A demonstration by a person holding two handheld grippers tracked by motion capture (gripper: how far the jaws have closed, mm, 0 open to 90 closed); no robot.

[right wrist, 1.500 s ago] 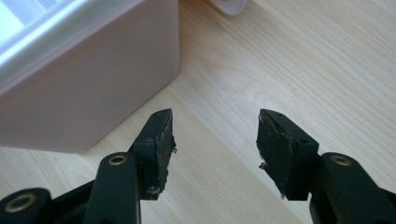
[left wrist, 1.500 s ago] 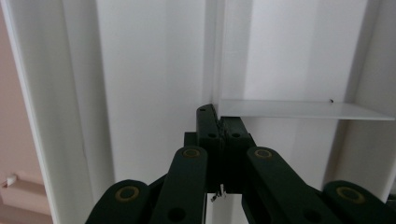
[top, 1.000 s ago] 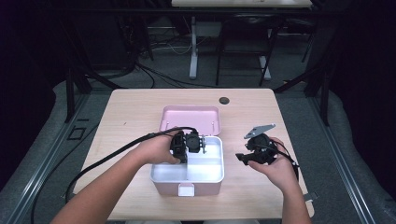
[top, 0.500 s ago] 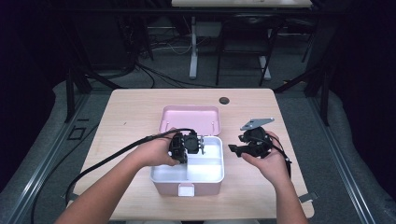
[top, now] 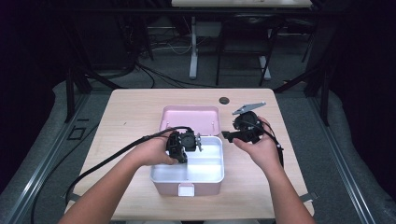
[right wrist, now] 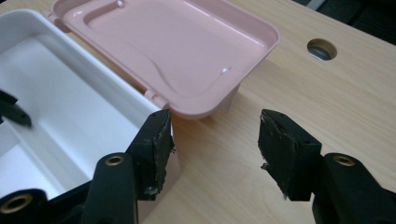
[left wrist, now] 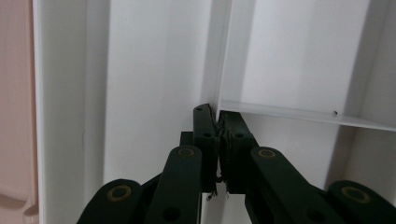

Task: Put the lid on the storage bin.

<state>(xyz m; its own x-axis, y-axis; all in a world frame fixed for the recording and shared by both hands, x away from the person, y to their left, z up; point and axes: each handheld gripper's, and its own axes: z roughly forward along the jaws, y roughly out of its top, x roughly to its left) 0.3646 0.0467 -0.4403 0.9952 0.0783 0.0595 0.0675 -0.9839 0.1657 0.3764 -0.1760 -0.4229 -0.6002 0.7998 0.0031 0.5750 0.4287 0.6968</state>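
A pink box holds a white inner tray [top: 221, 161], and its pink lid [top: 189, 119] lies open behind it. My left gripper [top: 187, 143] reaches down into the tray. In the left gripper view its jaws [left wrist: 218, 119] are shut on the thin white divider [left wrist: 223, 56] where it meets a cross wall. My right gripper [top: 228, 136] hovers just right of the box, open with nothing between its fingers. In the right gripper view it [right wrist: 215, 140] hangs over bare wood beside the lid's corner [right wrist: 219, 100] and the tray's rim [right wrist: 116, 88].
The wooden table [top: 130, 116] has a round cable hole [top: 224, 100] behind the lid, also in the right gripper view [right wrist: 321, 48]. The left gripper's cable [top: 107, 158] trails off the table's left front. Dark floor and desk legs lie beyond.
My right gripper has risen and moved back and left, toward the box's lid. The left gripper has stayed in the tray.
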